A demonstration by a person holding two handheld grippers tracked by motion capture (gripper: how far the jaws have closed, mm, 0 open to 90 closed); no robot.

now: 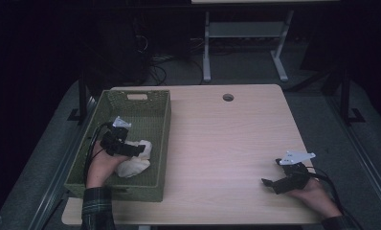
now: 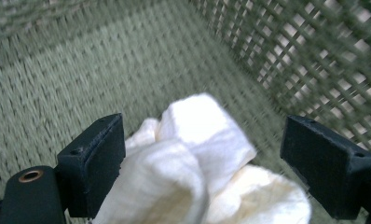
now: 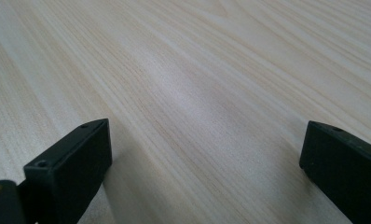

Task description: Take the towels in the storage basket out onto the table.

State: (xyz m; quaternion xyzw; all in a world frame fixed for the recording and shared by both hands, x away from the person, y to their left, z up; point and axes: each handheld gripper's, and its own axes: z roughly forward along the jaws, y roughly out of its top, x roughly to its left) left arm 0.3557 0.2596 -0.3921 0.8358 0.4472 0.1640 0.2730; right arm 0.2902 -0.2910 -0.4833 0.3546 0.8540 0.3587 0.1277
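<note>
A crumpled white cloth (image 1: 135, 160) lies inside a green woven basket (image 1: 150, 184) at the table's left. My left gripper (image 1: 138, 149) is down in the basket, right over the cloth. In the left gripper view its jaws stand wide apart with the cloth (image 2: 193, 154) bunched between them, touching the left jaw; the left gripper (image 2: 202, 163) is open. My right gripper (image 1: 271, 183) rests low at the table's near right, held by a hand. In the right gripper view the right gripper (image 3: 204, 161) is open over bare wood.
The wooden table (image 1: 227, 139) has a round cable hole (image 1: 228, 97) near its far edge. The basket has a handle slot (image 1: 137, 96) in its far wall. Beyond the table stand a white desk frame (image 1: 246, 43) and dark cables on the floor.
</note>
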